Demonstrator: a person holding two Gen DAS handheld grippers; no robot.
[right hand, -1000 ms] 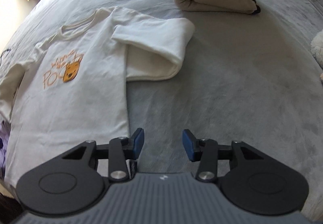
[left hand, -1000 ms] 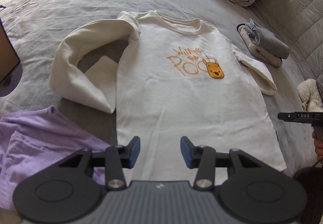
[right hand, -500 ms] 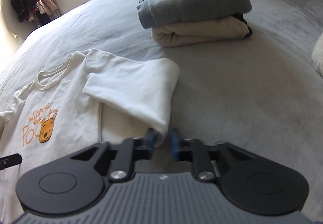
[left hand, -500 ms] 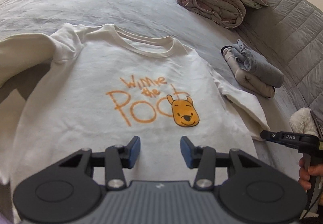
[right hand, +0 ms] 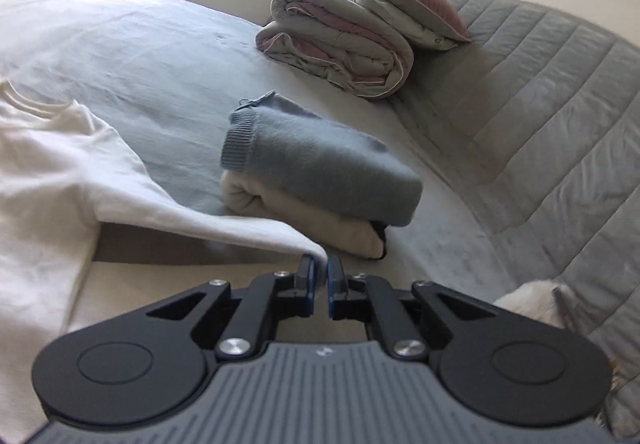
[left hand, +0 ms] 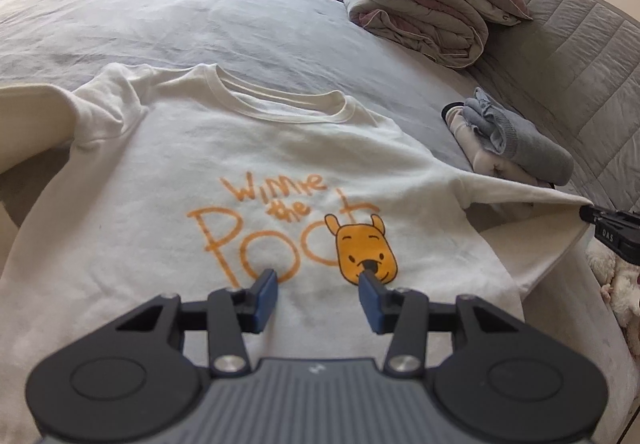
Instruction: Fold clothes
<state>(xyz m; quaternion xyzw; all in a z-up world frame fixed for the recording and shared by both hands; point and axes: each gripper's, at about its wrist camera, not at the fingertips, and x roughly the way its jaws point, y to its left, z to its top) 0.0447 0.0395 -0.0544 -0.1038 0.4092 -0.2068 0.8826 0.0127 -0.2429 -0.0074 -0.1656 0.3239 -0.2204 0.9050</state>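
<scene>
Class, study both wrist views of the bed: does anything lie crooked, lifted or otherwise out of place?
One thing: the white sweatshirt lies flat except its sleeve, pinched at the cuff by the right tongs and pulled up off the bed. The left tongs hover open over the print. The folded stack looks tidy.

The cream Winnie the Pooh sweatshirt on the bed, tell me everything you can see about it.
The cream sweatshirt lies face up on the grey bed, soft knit, ribbed round collar, orange "Winnie the Pooh" lettering and a bear face. The right gripper is shut on one sleeve's end, lifting it off the bed. The left gripper hovers open over the print.
</scene>
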